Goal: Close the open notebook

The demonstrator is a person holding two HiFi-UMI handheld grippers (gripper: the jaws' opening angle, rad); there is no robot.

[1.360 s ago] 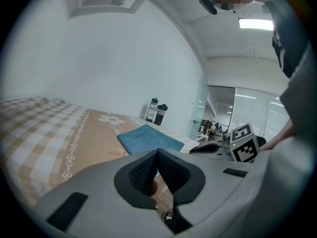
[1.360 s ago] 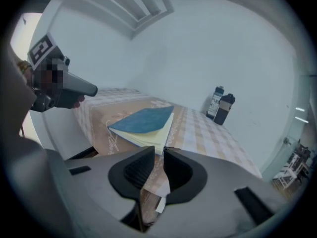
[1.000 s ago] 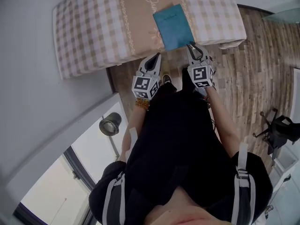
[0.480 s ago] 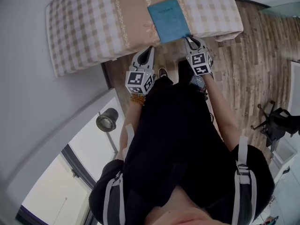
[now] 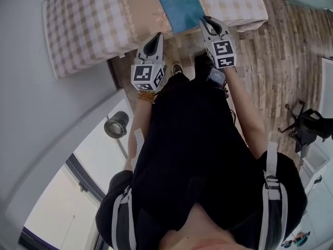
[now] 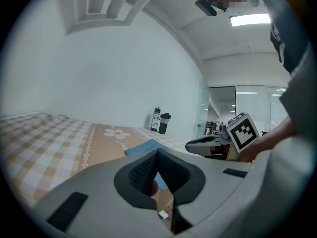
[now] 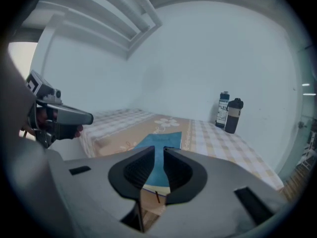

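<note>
A blue notebook (image 5: 179,7) lies closed on the tan runner of a checked bed (image 5: 83,25), close to the near edge. It also shows in the left gripper view as the notebook (image 6: 141,147) and in the right gripper view as the notebook (image 7: 161,143). My right gripper (image 5: 204,20) points at its near right corner, jaws a narrow slit apart, nothing between them (image 7: 159,150). My left gripper (image 5: 157,36) hangs left of the notebook, short of the bed edge, jaws shut and empty (image 6: 157,152).
Two dark bottles (image 7: 229,114) stand at the far side of the bed by the wall. Wood floor lies between me and the bed. A floor lamp (image 5: 117,124) is at my left and a black chair (image 5: 312,126) at the right.
My right gripper has moved forward to the notebook's near right corner and rolled a little. The left gripper has stayed about where it was. The notebook lies closed as before.
</note>
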